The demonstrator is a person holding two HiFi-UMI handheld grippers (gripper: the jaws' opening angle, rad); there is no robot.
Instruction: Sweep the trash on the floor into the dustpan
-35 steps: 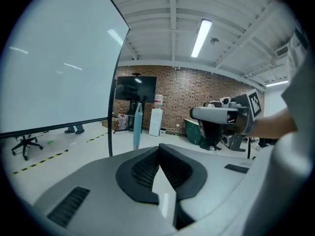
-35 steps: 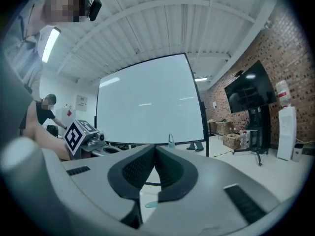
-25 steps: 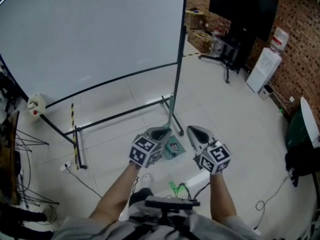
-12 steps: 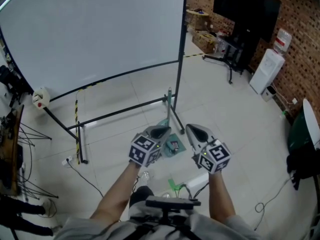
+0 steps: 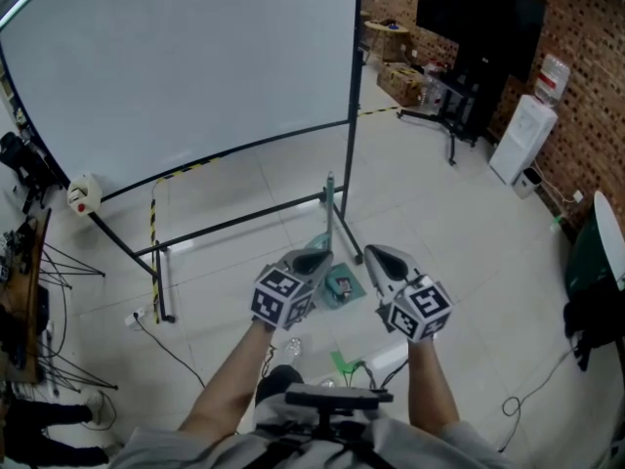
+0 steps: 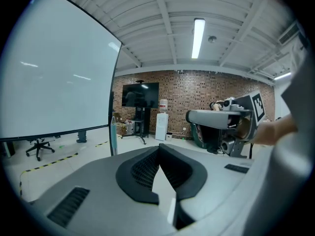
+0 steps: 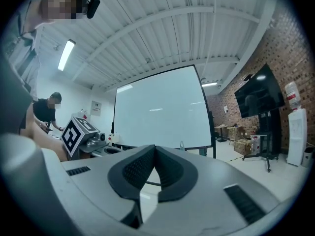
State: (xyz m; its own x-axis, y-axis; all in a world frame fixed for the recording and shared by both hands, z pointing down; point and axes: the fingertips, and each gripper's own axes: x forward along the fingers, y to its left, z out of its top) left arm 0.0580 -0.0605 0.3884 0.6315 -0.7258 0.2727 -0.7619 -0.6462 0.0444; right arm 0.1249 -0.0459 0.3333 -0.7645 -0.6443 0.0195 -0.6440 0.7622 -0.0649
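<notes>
A teal dustpan (image 5: 338, 284) lies on the tiled floor with small bits of trash in it, and a teal upright handle (image 5: 330, 201) rises behind it, also in the left gripper view as the handle (image 6: 112, 139). My left gripper (image 5: 314, 260) hovers just left of the dustpan, shut and empty. My right gripper (image 5: 377, 256) hovers just right of it, also shut with nothing held. In their own views the left gripper (image 6: 160, 149) and the right gripper (image 7: 154, 149) show their jaws closed together. A green scrap (image 5: 339, 362) and a clear bottle-like piece (image 5: 290, 346) lie on the floor near my feet.
A large white screen (image 5: 186, 66) on a black wheeled frame (image 5: 161, 291) stands ahead, one leg beside the dustpan. A TV on a stand (image 5: 469, 27), boxes (image 5: 395, 66) and a water dispenser (image 5: 518, 135) line the brick wall. Cables (image 5: 527, 389) trail on the floor.
Both grippers stay side by side and shut. The head view has shifted a little, so the screen frame and dustpan sit slightly differently.
</notes>
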